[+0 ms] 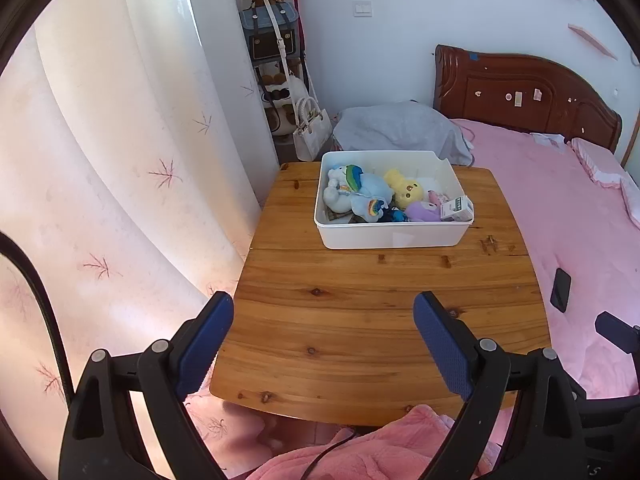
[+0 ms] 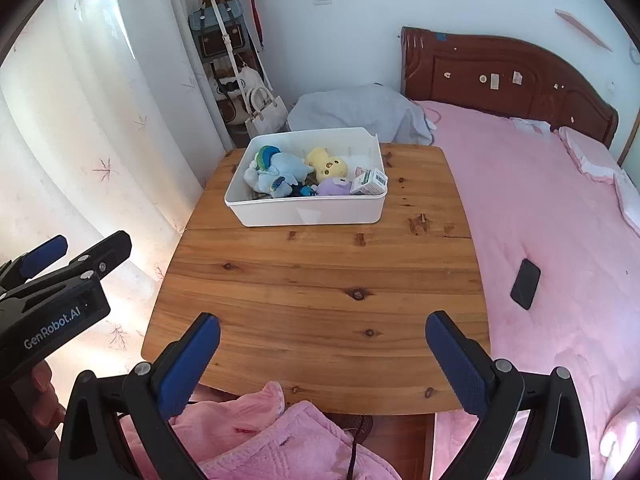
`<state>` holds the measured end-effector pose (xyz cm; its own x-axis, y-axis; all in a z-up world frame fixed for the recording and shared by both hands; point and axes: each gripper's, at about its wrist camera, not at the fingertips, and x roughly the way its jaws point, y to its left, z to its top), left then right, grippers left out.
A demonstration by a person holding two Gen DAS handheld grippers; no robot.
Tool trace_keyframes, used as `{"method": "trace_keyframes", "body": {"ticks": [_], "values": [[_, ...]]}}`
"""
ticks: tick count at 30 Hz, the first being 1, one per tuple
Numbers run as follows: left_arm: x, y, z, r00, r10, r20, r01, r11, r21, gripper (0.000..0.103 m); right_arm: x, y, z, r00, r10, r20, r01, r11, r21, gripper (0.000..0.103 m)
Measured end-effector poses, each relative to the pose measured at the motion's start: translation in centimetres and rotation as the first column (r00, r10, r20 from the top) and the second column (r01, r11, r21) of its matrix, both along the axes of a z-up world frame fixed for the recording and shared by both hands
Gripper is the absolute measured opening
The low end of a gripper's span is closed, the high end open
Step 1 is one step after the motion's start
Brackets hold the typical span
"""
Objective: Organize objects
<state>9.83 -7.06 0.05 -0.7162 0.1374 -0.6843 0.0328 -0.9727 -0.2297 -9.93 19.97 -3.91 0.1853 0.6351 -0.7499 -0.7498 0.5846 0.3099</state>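
Note:
A white bin (image 1: pixel 390 238) (image 2: pixel 308 214) stands at the far end of the wooden table (image 1: pixel 360 320) (image 2: pixel 320 300). In it lie a blue plush (image 1: pixel 362 194) (image 2: pixel 276 178), a yellow plush (image 1: pixel 404 190) (image 2: pixel 328 166), a purple plush (image 1: pixel 422 212) (image 2: pixel 334 188) and a small carton (image 1: pixel 458 208) (image 2: pixel 370 182). My left gripper (image 1: pixel 324 340) is open and empty over the table's near left part. My right gripper (image 2: pixel 322 360) is open and empty over the near edge. The left gripper also shows in the right wrist view (image 2: pixel 76 254).
A pink bed (image 1: pixel 580 216) (image 2: pixel 560 220) lies to the right with a black phone (image 1: pixel 560 290) (image 2: pixel 525 284) on it. Curtains (image 1: pixel 120 160) hang on the left. A coat stand with bags (image 1: pixel 280 80) (image 2: pixel 232 60) and a grey bundle (image 1: pixel 400 128) are behind the table. Pink clothing (image 2: pixel 280 440) is below.

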Motion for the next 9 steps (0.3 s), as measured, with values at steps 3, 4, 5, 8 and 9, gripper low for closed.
{"method": "trace_keyframes", "body": {"ticks": [3, 4, 5, 8, 9], "values": [[-0.2, -0.08, 0.01, 1.0, -0.004, 0.0, 0.004, 1.0, -0.006, 0.093, 0.06, 0.13, -0.19, 1.0, -0.002, -0.011, 0.002, 1.0, -0.008, 0.103], [-0.23, -0.08, 0.0, 1.0, -0.005, 0.0, 0.005, 1.0, -0.008, 0.093, 0.11, 0.22, -0.31, 1.0, -0.004, -0.019, 0.004, 1.0, -0.012, 0.103], [-0.25, -0.1, -0.02, 1.0, -0.006, -0.001, 0.006, 1.0, -0.011, 0.093, 0.14, 0.29, -0.41, 1.0, -0.003, -0.025, 0.003, 1.0, -0.013, 0.103], [-0.48, -0.13, -0.1, 1.0, -0.014, 0.001, 0.014, 1.0, -0.021, 0.093, 0.19, 0.62, -0.65, 0.999, -0.001, -0.042, 0.001, 1.0, -0.018, 0.103], [-0.58, -0.13, -0.15, 1.0, -0.018, 0.003, 0.018, 1.0, -0.025, 0.093, 0.14, 0.79, -0.69, 0.999, 0.001, -0.045, -0.002, 1.0, -0.02, 0.103]]}}
